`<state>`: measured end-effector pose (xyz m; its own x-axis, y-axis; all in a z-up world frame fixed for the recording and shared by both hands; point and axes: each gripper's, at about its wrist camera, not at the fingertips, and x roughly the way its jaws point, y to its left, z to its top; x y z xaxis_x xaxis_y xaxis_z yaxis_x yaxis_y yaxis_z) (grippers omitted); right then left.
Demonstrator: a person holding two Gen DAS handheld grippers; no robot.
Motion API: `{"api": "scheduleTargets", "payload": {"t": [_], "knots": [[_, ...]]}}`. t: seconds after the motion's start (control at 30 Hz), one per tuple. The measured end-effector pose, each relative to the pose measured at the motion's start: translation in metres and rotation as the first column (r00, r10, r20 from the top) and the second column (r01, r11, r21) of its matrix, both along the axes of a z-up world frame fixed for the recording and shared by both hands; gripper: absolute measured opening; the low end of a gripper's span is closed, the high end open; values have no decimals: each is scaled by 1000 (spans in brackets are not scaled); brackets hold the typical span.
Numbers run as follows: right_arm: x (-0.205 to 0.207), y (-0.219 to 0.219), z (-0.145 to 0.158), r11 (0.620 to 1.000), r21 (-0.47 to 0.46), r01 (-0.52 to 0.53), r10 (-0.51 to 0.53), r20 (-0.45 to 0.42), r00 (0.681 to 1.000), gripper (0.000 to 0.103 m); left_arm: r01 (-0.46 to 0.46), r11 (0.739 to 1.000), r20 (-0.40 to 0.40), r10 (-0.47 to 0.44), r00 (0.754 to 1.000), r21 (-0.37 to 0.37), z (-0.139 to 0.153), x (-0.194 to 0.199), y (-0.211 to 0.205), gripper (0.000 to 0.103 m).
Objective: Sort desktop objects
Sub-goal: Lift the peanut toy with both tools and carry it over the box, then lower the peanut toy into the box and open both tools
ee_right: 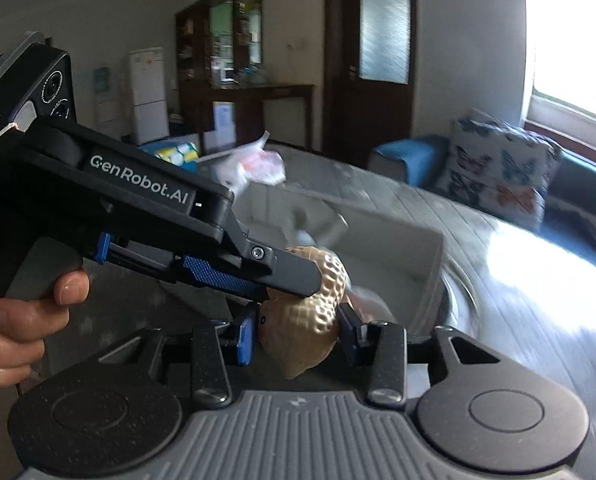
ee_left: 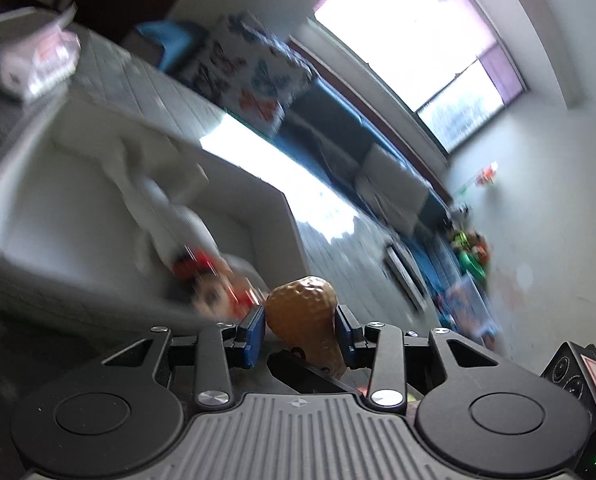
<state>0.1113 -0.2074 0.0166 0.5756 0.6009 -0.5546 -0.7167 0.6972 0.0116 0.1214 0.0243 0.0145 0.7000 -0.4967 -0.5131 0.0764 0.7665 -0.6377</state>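
A grey bin [ee_right: 430, 256] is seen on the table [ee_right: 518, 280], just beyond and below both grippers. A tan, dimpled peanut-shaped toy [ee_right: 306, 320] is clamped by the right gripper [ee_right: 298, 330] across its waist, long axis running up and away. The upper lobe is also pinched by the left gripper [ee_right: 290, 280], reaching in from the left.

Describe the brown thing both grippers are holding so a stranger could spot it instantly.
Find the grey bin on the table. In front of it, the left gripper and right gripper both clamp a peanut-shaped toy. Only it is golden-brown with a dimpled shell.
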Motion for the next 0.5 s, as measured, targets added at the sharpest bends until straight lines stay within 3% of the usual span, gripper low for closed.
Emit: {"api": "scheduleTargets", "payload": {"t": [0.17,0.5], "knots": [[39,45,0,998,17,-62,63,-26,998,41,-77,997,-13,77,997,29,0,27,35,41],[106,98,-26,993,33,-111,115,-199,973,41,-147,985,-109,156,982,89,-27,73,76,41]]}}
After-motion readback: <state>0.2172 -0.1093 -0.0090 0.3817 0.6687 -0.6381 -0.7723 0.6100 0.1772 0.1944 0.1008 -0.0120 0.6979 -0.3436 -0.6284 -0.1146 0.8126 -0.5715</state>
